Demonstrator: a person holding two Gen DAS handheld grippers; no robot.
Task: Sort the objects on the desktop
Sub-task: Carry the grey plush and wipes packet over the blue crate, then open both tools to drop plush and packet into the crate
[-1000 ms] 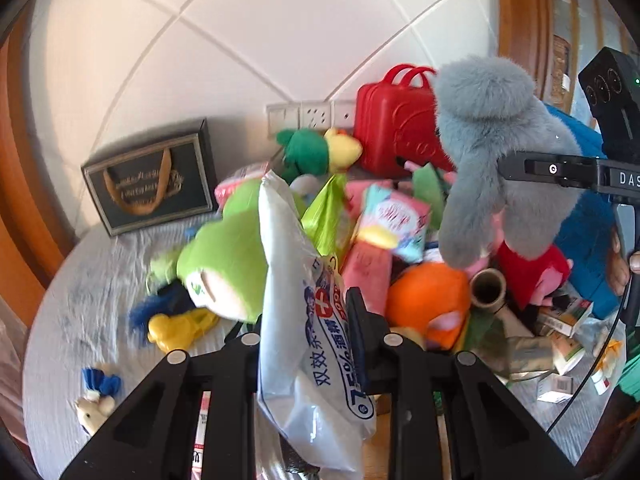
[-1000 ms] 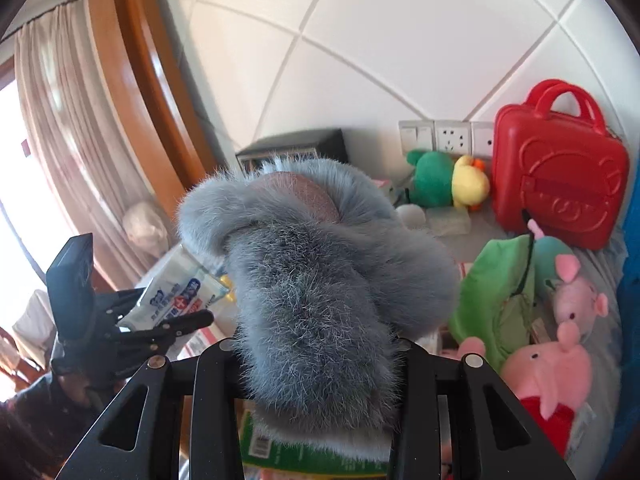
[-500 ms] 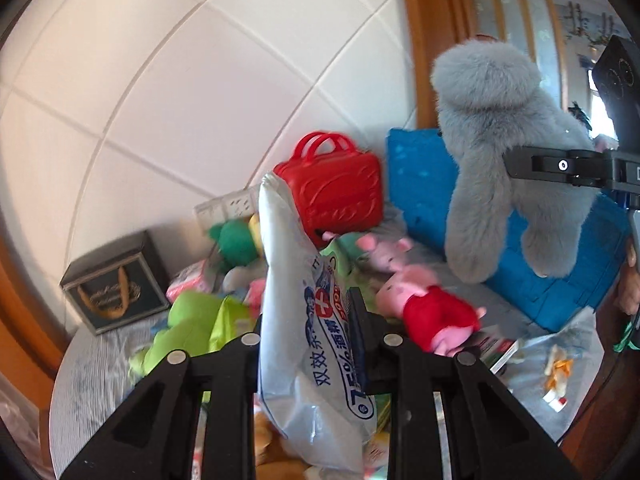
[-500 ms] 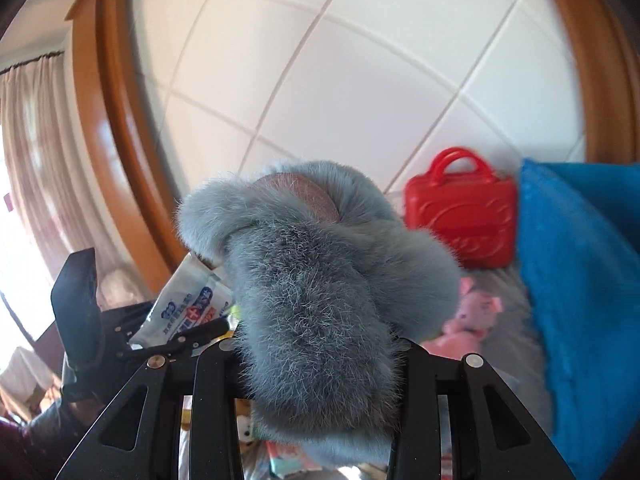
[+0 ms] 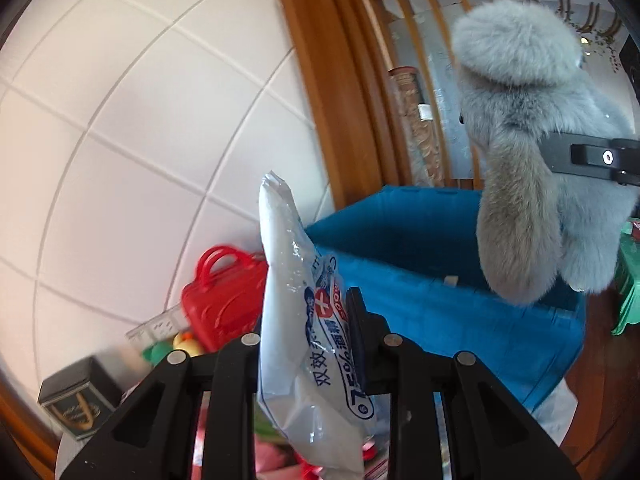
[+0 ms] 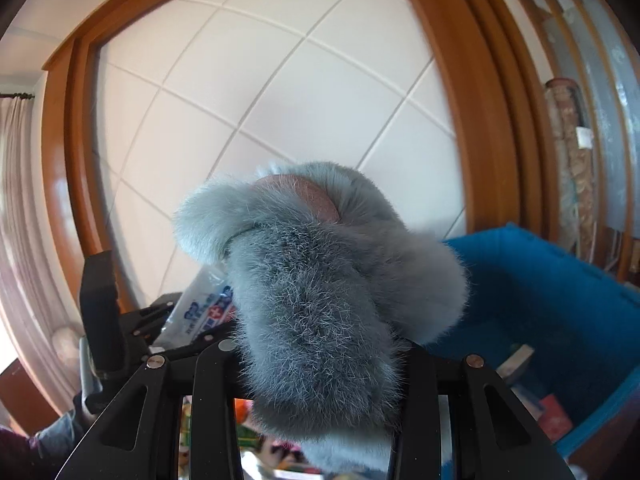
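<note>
My left gripper point(image 5: 306, 322) is shut on a white plastic packet point(image 5: 308, 320) with blue and red print, held upright in the air. My right gripper point(image 6: 316, 350) is shut on a fluffy grey plush toy point(image 6: 320, 300). In the left wrist view the plush point(image 5: 532, 168) hangs at the upper right, above the open blue fabric bin point(image 5: 440, 280). The bin point(image 6: 560, 300) lies right of the plush in the right wrist view, with several small items inside. The packet point(image 6: 208, 308) and left gripper show at the left there.
A red toy suitcase point(image 5: 222, 300) stands by the tiled wall with wall sockets point(image 5: 160, 326) beside it. A dark gift box point(image 5: 76, 404) sits at lower left. A wooden frame point(image 5: 340, 100) rises behind the bin. Toys lie below the grippers.
Both grippers have risen and swung right with their loads. The toy pile has dropped out of view and the blue bin now fills the right side.
</note>
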